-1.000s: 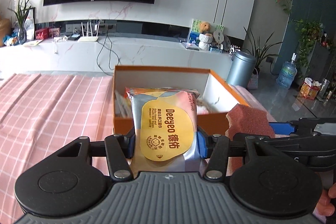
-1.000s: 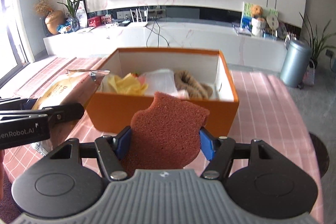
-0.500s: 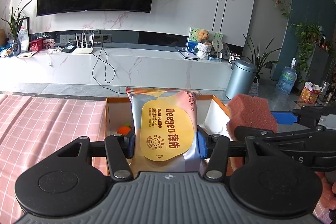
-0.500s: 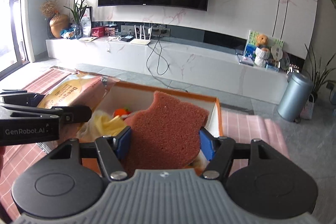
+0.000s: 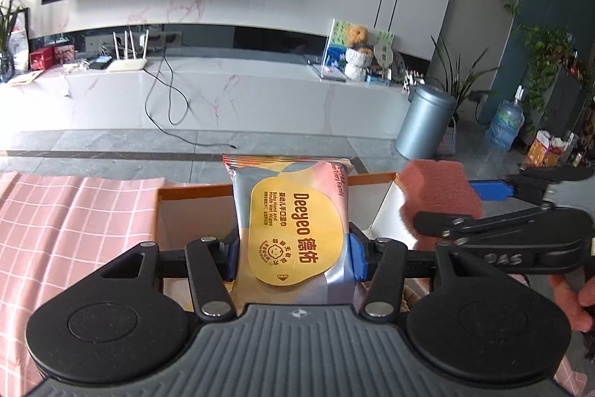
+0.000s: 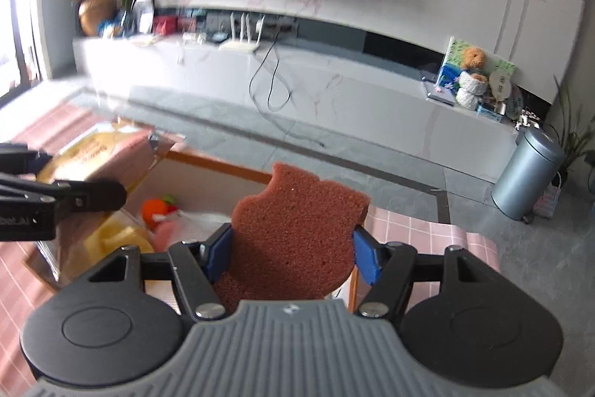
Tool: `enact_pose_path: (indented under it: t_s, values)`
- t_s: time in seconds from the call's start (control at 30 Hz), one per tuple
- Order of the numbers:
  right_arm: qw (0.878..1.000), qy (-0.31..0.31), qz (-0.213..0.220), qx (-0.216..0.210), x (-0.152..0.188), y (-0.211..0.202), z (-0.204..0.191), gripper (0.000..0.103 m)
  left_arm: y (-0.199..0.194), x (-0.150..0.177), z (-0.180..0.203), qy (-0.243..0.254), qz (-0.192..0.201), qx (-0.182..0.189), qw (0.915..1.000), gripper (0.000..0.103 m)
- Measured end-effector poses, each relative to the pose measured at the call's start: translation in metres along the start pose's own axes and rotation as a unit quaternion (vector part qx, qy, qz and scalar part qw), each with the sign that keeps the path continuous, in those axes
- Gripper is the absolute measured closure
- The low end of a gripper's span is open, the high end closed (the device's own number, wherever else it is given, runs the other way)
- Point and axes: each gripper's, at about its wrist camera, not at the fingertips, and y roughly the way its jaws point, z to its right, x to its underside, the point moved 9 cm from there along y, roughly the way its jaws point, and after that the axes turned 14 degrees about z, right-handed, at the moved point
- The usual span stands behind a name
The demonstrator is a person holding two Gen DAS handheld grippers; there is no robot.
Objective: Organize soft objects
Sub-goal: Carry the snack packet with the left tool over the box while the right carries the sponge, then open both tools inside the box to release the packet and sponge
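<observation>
Two grippers were loaded over the box [image 5: 193, 191]: left gripper [image 5: 293, 250] clamped on the wipes pack [image 5: 293, 226], right gripper [image 6: 292, 250] clamped on the sponge [image 6: 293, 229]. Both items hung above the open box, not yet inside it.

Step looked like the drop-in. To do it well: lower each item below the rim before opening, since the pack reached past the far wall in the left view and could catch the edge. Stagger the releases; the two tools sat close together and the right one crossed the left view. Aim the sponge at the free right side, the pack at the left wall.

Materials: pack was glossy film, flat pillow shape with crimped end, yellow label; likely slippery and floppy. Sponge was coarse open-cell foam, rust-red, flat slab with a notched outline; squeezed slightly by the pads, should spring back. Box was stiff orange card, white inside, holding an orange toy [image 6: 156, 209], something yellow [image 6: 119, 235] and white film. Checked pink cloth [image 5: 74, 211] lay underneath.
</observation>
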Motion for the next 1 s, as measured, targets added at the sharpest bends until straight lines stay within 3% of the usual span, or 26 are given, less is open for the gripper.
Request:
enact_pose_path:
  t_s: [0.17,0.43,0.63,1.0]
  values:
    - [0.994,-0.104,-0.034,-0.024,0.019,0.04,-0.014,0.037,0.021,0.012,0.003,-0.002,-0.018,0.004,0.9998,0.042]
    - [0.989,-0.125,-0.064,-0.034,0.035,0.078,-0.019,0.034,0.037,0.026,-0.004,-0.001,-0.043,-0.002,0.9991,0.042]
    - [0.987,-0.149,-0.05,-0.028,0.035,0.076,-0.02,0.022,0.038,0.03,-0.004,-0.005,-0.053,0.001,0.9986,0.042]
    - [0.991,-0.13,-0.016,0.0,0.023,0.035,-0.013,0.022,0.047,0.044,0.008,0.001,-0.09,-0.009,0.9959,0.042]
